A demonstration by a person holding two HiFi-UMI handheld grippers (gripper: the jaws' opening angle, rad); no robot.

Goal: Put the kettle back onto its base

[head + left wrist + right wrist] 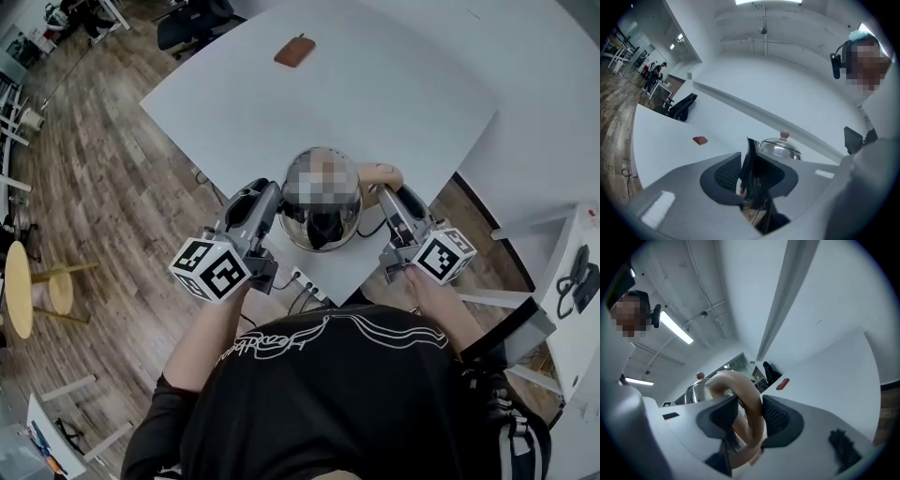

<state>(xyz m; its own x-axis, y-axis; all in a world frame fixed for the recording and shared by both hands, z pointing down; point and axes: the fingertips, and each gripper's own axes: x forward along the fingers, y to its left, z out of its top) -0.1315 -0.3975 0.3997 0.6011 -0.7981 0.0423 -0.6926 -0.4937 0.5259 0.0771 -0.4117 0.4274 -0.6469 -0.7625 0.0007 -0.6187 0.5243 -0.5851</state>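
The kettle (298, 225) is at the near edge of the white counter (394, 103), right in front of the person and held from both sides. The left gripper (272, 202) has its fingers closed on a dark upright part at the kettle's side; from the left gripper view I take it for the spout, but I cannot be sure. The right gripper (386, 199) has its fingers clamped on the pale curved handle (745, 399), one pad on each side of it. The steel lid with its small knob (785, 136) shows just beyond the left fingers. The base is not visible in any view: the kettle's body covers whatever lies under it, and the head view does not show whether its bottom rests on anything or hangs just above. A dark cord (370, 229) comes out beside the kettle toward the counter's edge, so the base probably sits directly below. I judge the task late but unfinished: the kettle seems to be over its place, and seating it squarely and letting go with both grippers is still to do. A brown pouch (294, 51) lies well apart at the far end.
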